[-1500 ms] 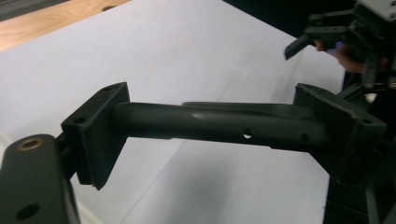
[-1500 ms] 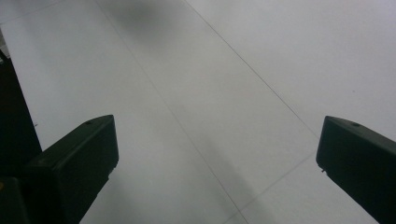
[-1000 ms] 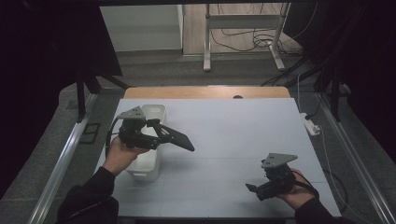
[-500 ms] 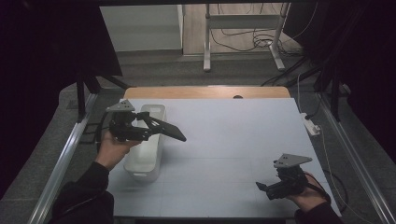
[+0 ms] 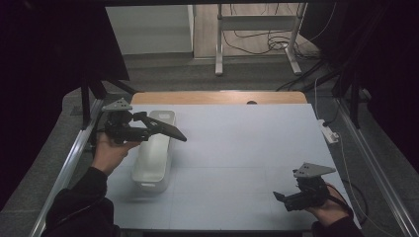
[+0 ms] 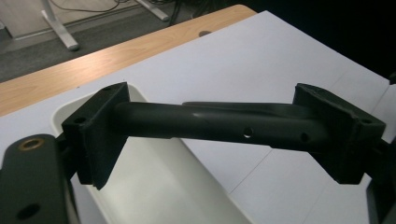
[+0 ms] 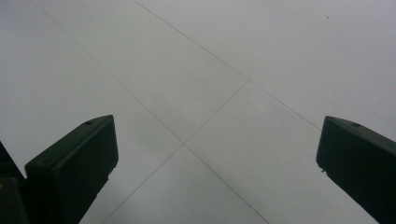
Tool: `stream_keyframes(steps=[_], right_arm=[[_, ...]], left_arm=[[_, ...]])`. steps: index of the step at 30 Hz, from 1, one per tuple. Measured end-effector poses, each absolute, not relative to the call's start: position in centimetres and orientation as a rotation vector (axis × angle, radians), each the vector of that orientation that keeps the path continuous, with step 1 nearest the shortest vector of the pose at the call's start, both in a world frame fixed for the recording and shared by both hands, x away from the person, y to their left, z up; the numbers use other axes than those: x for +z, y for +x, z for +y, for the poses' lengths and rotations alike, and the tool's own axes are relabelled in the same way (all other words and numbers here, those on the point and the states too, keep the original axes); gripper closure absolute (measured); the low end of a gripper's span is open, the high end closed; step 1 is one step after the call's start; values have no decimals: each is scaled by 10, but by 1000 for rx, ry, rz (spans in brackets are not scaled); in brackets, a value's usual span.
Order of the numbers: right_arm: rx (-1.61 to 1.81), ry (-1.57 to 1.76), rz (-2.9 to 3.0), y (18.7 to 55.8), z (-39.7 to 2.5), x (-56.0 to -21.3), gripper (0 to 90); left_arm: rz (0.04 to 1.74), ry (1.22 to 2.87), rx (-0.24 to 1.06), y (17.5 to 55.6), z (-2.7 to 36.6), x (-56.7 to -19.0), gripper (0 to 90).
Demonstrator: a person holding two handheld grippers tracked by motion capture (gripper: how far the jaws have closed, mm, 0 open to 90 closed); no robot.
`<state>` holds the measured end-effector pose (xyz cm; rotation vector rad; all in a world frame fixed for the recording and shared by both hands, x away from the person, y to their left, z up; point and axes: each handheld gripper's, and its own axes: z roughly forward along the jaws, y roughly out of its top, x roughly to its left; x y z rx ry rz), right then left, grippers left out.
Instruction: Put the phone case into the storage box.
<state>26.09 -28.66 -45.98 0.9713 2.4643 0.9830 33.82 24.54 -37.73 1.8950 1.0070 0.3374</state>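
At the left of the table [image 5: 237,148], the left gripper [image 5: 148,129] is held in the air above a long white tray [image 5: 153,155], its jaws pinching a black handle-like bar [image 6: 219,123] across its length; in the left gripper view the bar spans from one pad to the other, which suggests it is carried crosswise so that it stays level over the tray. The bar is matte, rounded and slightly bent, with small holes near one end; its far tip projects rightward beyond the tray. The tray is smooth, round-cornered plastic, lying lengthwise from near to far by the table's left edge. The table surface is pale and matte, crossed by thin seam lines, with a wooden strip along its far edge. At the near right, the right gripper [image 5: 291,200] hovers low, its jaws spread wide with nothing between them, apparently idle.
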Motion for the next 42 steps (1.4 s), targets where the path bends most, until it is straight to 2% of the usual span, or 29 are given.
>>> stream_keyframes(steps=[17, 42], right_arm=[[967, 1005, 2435, 254, -290, -456, 0], [955, 1006, 2434, 248, -292, -454, 0]], left_arm=[[1121, 1891, 423, 342, 264, -363, 150], [1342, 1926, 499, 373, 250, -367, 149]])
